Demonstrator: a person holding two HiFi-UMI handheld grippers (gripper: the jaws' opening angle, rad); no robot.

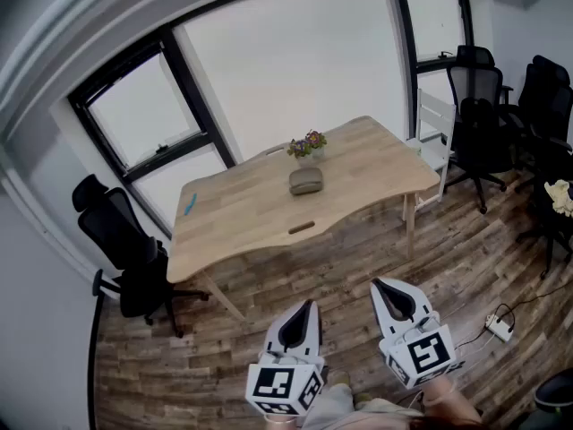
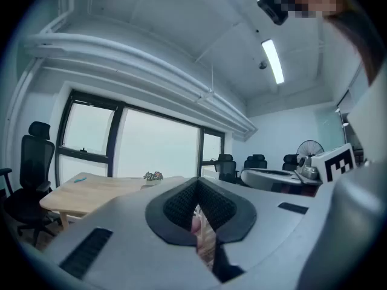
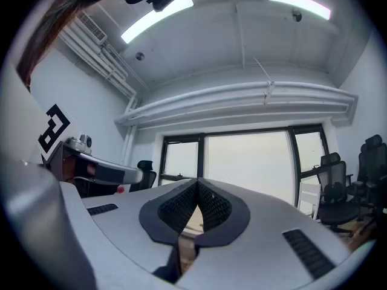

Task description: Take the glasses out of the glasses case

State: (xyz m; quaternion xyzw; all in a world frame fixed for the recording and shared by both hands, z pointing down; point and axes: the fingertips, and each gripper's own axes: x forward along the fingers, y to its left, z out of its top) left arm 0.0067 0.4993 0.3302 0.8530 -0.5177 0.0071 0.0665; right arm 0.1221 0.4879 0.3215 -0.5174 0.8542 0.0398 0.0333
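Glasses case (image 1: 306, 181): looks closed, on table (image 1: 233, 227), well ahead of both hand-held grippers. Small flower pot (image 1: 307, 145) just beyond it. Glasses not visible, presumably inside.

Risks:
- Case rounded, so prying lid without pinning base likely skids it into pot.
- Overreach could tip pot.
- Lid snapping open could spill glasses.

Left hand-held gripper (image 1: 299, 315): jaws together at tips, nothing between, touching nothing, over floor short of table.

Right hand-held gripper (image 1: 393, 296): likewise closed, empty.

No legible text, no labels, no numbers
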